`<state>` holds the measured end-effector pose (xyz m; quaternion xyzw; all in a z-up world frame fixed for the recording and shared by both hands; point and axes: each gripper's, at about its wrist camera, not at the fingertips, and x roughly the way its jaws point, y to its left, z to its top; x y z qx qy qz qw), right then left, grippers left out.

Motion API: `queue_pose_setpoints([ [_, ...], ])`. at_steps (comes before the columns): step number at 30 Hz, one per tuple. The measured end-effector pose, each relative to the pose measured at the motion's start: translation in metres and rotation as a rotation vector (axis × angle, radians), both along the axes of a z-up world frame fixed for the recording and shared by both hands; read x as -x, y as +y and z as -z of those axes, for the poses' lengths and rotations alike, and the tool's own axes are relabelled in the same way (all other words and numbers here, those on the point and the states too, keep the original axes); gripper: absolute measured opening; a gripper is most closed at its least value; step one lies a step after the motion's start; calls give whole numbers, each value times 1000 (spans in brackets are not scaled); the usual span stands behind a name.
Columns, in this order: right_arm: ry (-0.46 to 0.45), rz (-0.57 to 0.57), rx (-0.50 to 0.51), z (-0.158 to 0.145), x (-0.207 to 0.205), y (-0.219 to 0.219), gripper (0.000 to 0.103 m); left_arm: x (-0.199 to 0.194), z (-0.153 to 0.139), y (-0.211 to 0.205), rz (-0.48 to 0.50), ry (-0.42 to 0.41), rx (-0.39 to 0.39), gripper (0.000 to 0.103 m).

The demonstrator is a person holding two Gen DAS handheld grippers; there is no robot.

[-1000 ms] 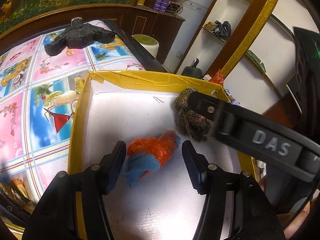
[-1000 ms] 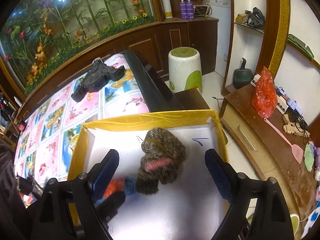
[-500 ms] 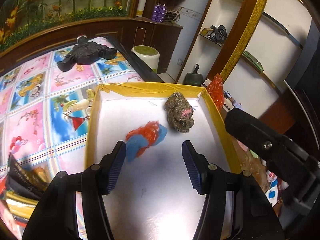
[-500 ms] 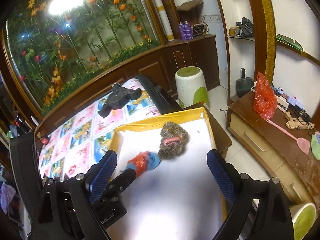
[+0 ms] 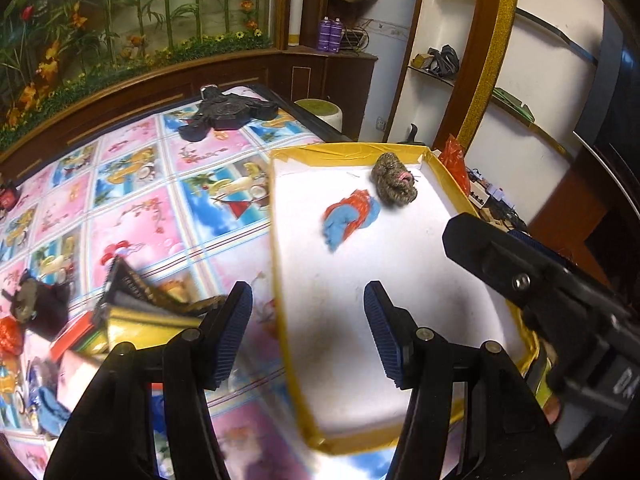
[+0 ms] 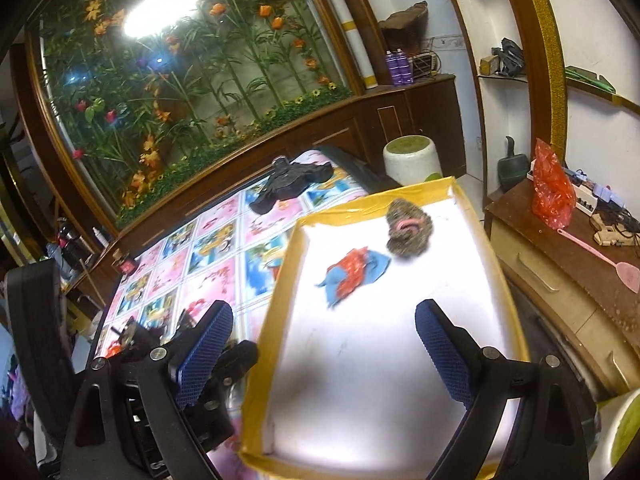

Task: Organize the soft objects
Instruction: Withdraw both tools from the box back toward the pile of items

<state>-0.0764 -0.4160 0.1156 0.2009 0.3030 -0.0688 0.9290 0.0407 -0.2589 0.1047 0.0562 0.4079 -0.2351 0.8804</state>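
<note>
**Two in the box, both tongs empty, more stuff waiting on the table**

So here's where we are. The box [image 5: 280,216] with the yellow rim is our landmark. Inside it, toward the far end, sit the two soft things we count as sorted: the blue-and-orange cloth [image 5: 350,218] near the middle, and the brown knit bundle [image 5: 394,184] just beyond it, close to the far wall. They lie near each other, possibly touching, hard to say.

Our left gripper [image 5: 308,334] hangs over the box's near left wall, fingers spread partway, nothing between them. Our right gripper [image 6: 324,354] hovers over the near end of the box, jaws wide and empty.

We'd call this the gap between items: drop done, next pick not started. Left of the box, on the patterned tablecloth [image 5: 132,216], there's a blurry heap: a dark fuzzy thing [image 5: 38,306], something orange-red [image 5: 10,336] and a blue bit [image 5: 52,408] at the near edge. Those look like the next candidates, though we can't tell exactly what each is.

Next move probably means swinging one gripper left, away from the box, and coming down on one item without snagging the hard clutter beside it.
</note>
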Motion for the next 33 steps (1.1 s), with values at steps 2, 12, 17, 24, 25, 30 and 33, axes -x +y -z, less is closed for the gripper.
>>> queue_pose_setpoints([
  [2,6,-15,-3,1,1,8,94,7,-1,13,-12,-12,-12,57],
  [12,40,-100,-1,12,-4,45,94,38,2,72,-46,-57,15,57],
  [17,54,-150,9,20,-6,61,94,53,12,103,-49,-58,42,57],
  [24,65,-254,41,32,-8,97,94,78,27,168,-82,-69,76,57],
  [25,67,-269,44,33,-9,101,94,81,29,178,-96,-70,75,57],
  [30,89,-323,34,45,-17,118,94,87,38,220,-125,-44,68,57],
  [33,107,-344,41,52,-19,125,94,91,50,242,-120,3,56,57],
])
